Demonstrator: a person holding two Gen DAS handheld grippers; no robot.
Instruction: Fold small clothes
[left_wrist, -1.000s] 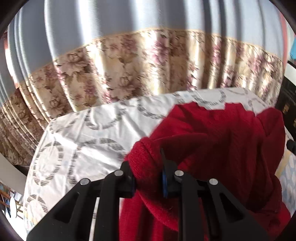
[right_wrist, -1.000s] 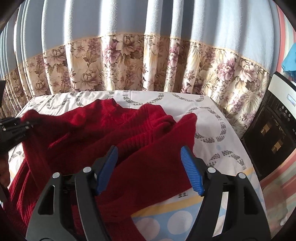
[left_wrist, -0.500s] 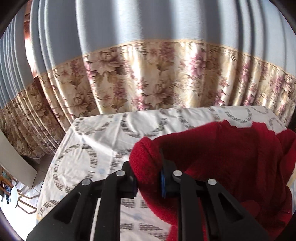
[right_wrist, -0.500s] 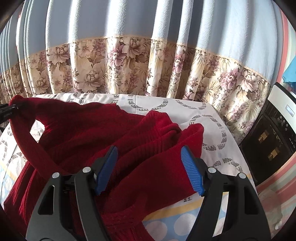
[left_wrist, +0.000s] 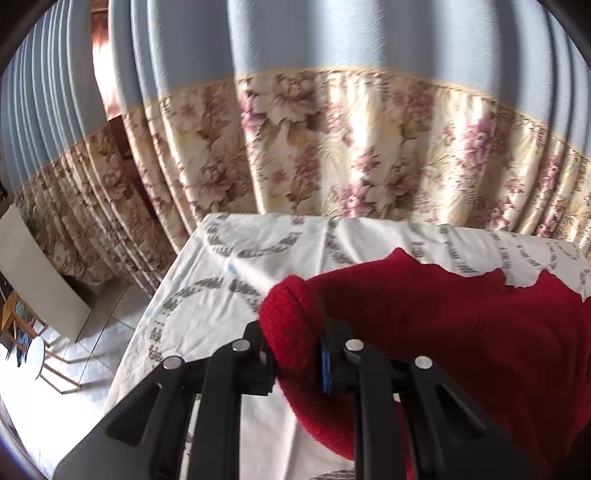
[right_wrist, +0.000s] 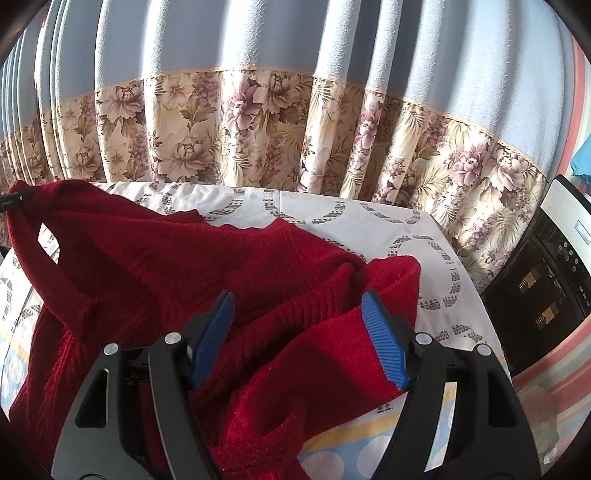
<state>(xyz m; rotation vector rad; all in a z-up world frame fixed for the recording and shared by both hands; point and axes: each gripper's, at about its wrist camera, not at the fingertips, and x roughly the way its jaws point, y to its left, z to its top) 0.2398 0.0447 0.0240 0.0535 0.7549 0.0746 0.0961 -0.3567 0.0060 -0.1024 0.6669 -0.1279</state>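
left wrist: your left gripper (left_wrist: 293, 349) pinches a fold of the red sweater (left_wrist: 461, 325), above the patterned sheet (left_wrist: 236, 258) | right wrist: your right gripper (right_wrist: 299, 336) stands wide open over the sweater; sweater lies on the sheet; nothing clamped

It was a home, a lived-in room: long blue curtains (right_wrist: 258, 37) with a flowered hem hung behind a table under a printed cloth (left_wrist: 229, 266), an oven (right_wrist: 546, 280) beside it.
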